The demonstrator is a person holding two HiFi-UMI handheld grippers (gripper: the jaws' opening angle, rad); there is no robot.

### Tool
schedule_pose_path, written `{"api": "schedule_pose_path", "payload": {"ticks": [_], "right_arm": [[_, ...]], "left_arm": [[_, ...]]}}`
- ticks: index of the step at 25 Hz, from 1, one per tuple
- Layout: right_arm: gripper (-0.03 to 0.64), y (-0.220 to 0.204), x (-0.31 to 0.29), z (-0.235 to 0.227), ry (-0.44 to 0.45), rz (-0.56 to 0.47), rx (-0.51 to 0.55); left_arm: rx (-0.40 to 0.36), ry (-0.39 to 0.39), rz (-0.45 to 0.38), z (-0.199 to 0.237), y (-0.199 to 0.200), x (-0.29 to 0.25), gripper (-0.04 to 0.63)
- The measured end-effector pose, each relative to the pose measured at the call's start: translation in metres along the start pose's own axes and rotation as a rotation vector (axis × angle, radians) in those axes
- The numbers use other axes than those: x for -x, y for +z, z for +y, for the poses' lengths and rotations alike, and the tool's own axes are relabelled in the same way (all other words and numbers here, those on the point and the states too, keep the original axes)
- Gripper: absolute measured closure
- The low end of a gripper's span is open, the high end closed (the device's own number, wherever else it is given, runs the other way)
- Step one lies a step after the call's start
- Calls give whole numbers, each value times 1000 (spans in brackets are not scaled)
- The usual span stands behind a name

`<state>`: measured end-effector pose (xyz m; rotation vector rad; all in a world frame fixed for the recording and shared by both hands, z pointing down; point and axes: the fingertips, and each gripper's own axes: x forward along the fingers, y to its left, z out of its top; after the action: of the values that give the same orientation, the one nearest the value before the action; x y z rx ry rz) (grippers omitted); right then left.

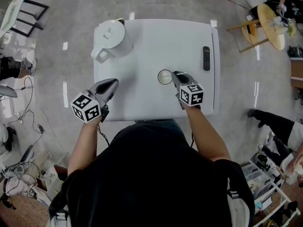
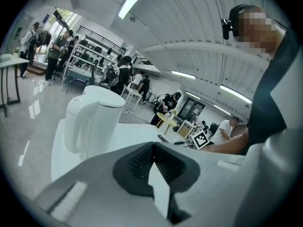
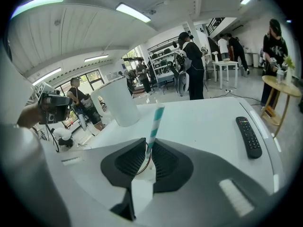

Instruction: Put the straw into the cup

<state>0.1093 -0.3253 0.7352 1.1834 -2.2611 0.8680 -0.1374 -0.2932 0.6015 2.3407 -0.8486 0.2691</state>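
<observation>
A teal-and-white striped straw (image 3: pixel 155 122) stands upright between the jaws of my right gripper (image 3: pixel 150 148), which is shut on it. In the head view, the right gripper (image 1: pixel 175 75) sits at the right edge of a small clear round cup (image 1: pixel 164 76) standing mid-table. The straw's lower end is hidden between the jaws, where a thin curved rim shows. My left gripper (image 1: pixel 113 82) hovers over the table's front left, away from the cup. In its own view, the left gripper (image 2: pixel 154 148) is shut with nothing in it.
A white lidded kettle (image 1: pixel 111 39) stands at the back left of the white table (image 1: pixel 151 41); it is also in the left gripper view (image 2: pixel 92 122). A black remote (image 1: pixel 206 58) lies near the right edge. People, shelves and small tables surround the table.
</observation>
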Motion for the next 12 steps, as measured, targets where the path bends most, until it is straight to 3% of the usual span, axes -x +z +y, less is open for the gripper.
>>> {"api": "schedule_pose_path", "payload": {"ticks": [12], "right_arm": [[525,-7,0,2,-2,13,8]], "left_arm": [[-10,5,0,-4,-2,6,592]]}}
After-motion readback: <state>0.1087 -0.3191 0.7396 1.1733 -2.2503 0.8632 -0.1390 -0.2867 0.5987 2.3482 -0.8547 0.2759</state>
